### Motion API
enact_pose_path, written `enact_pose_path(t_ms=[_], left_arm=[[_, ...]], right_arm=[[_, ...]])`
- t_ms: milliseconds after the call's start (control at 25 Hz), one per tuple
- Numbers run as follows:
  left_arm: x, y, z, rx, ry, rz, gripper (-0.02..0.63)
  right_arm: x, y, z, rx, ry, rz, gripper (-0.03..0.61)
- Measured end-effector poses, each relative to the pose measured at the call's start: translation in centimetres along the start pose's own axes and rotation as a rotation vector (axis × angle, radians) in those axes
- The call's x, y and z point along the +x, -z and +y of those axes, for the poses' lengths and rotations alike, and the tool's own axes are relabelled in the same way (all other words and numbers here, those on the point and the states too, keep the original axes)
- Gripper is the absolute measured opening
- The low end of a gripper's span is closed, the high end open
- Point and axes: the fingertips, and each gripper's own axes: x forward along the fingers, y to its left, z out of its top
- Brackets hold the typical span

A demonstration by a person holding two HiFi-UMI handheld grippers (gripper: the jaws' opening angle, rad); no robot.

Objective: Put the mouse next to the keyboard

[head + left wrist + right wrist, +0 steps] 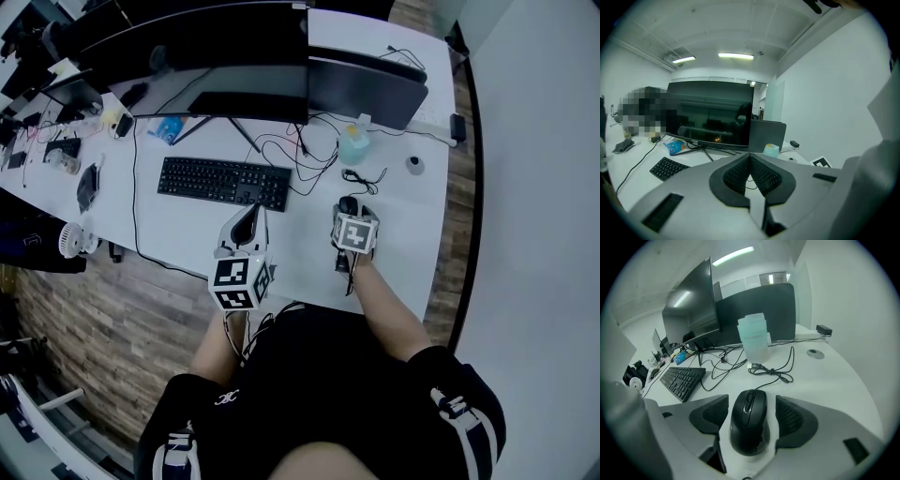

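A black mouse (750, 420) rests on the white desk (300, 253) to the right of the black keyboard (225, 182), with a bare stretch of desk between them. My right gripper (751, 401) points down over the mouse, one pad on each side of it and a narrow gap showing at the right pad, so it is open. In the head view the mouse (348, 203) peeks out just beyond that gripper (351, 214). My left gripper (250, 216) hovers near the keyboard's right end. Its pads (740, 174) meet at the tips with nothing between them.
A coiled cable (771, 371) lies just beyond the mouse, in front of a teal-lidded bottle (754, 336). Loose wires (300, 155) run past the keyboard's (683, 380) right end to the monitor (216, 56). A dark panel (370, 84) stands at the back right. The desk's near edge is under my arms.
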Motion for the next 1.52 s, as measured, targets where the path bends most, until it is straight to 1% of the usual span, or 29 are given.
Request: enact_pose_path(t_ms=[80, 160, 240, 280, 320, 360, 440, 680, 760, 840, 1040, 1240, 1520], left_arm=[[-0.4, -0.1, -0.3, 0.000, 0.010, -0.011, 0.012], [-0.9, 0.0, -0.7, 0.000, 0.020, -0.019, 0.012], [-1.4, -0.1, -1.1, -0.001, 0.030, -0.026, 0.012], [-1.6, -0.2, -1.4, 0.000, 0.035, -0.031, 0.012], [-1.8, -0.5, -1.7, 0.000, 0.040, -0.037, 0.012], [-2.0, -0.7, -2.1, 0.002, 0.046, -0.044, 0.012], [-2.4, -1.2, -2.6, 0.007, 0.057, -0.058, 0.012], [-4.5, -1.9, -3.4, 0.023, 0.071, -0.085, 0.012], [-5.3, -2.0, -3.5, 0.027, 0.072, -0.091, 0.012], [-6.1, -2.0, -3.5, 0.030, 0.072, -0.096, 0.012], [-7.8, -1.9, -3.7, 0.033, 0.073, -0.108, 0.012], [-9.2, -2.3, -3.5, 0.035, 0.073, -0.125, 0.012], [-10.6, -1.8, -2.9, 0.018, 0.062, -0.136, 0.012]], right_arm=[[-1.1, -1.0, -0.3, 0.018, -0.003, -0.050, 0.322], [-3.2, -2.4, -0.3, 0.027, -0.014, -0.119, 0.268], [-6.1, -4.4, -0.2, 0.013, -0.020, -0.214, 0.191], [-7.7, -5.5, -0.2, 0.002, -0.018, -0.270, 0.138], [-9.3, -6.6, -0.1, -0.008, -0.018, -0.323, 0.069], [-10.8, -7.6, 0.0, -0.013, -0.024, -0.368, 0.021], [-13.4, -9.2, 0.4, -0.024, -0.049, -0.437, 0.017], [-22.0, -12.7, 2.7, -0.111, -0.082, -0.666, 0.014], [-24.5, -13.3, 3.5, -0.126, -0.097, -0.725, 0.012], [-26.3, -13.5, 4.2, -0.135, -0.106, -0.761, 0.012], [-28.0, -12.4, 4.8, -0.129, -0.113, -0.774, 0.012], [-28.8, -11.8, 5.0, -0.091, -0.117, -0.777, 0.014], [-29.8, -11.1, 6.3, -0.123, -0.124, -0.779, 0.014]])
